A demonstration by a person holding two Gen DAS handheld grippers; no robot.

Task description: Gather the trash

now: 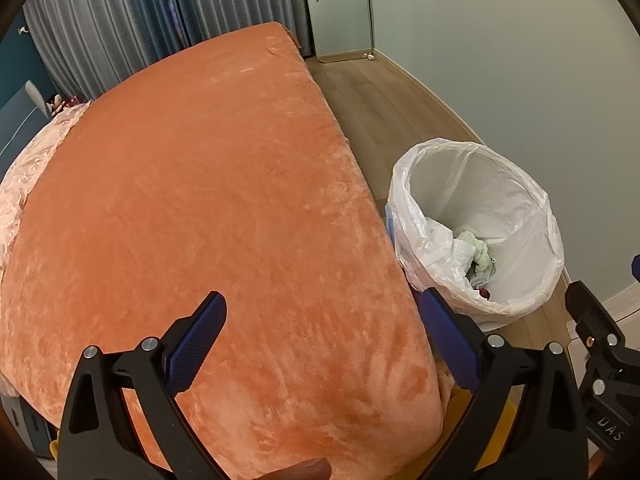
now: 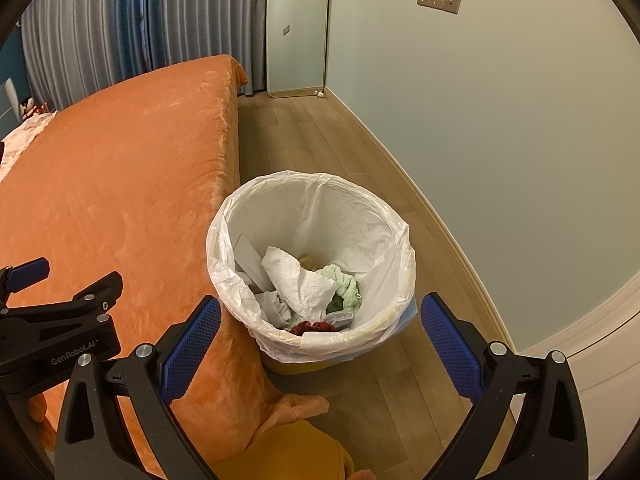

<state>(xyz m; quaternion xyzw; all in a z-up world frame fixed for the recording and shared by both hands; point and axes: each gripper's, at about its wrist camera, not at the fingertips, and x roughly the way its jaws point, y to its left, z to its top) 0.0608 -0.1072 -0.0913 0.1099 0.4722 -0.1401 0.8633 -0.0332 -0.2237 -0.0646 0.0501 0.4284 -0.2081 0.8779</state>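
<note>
Left gripper point(image 1: 324, 344) is hovering wide and empty over the orange bed point(image 1: 200, 200), where no litter shows. Right gripper point(image 2: 320, 340) is gaping empty above the lined bin point(image 2: 396, 240); trash point(image 2: 304, 284) is lying inside, apparently collected.

Plushy orange bedspread point(image 1: 208, 184), thin glossy plastic bin liner point(image 2: 224, 280), matt wood floor point(image 2: 304, 136)

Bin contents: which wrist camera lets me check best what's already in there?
The right wrist view. It looks almost straight down into the lined bin, showing the white paper towel, green cloth and a dark red scrap. The left wrist view sees the bin obliquely, its near rim hiding most of the contents.
</note>
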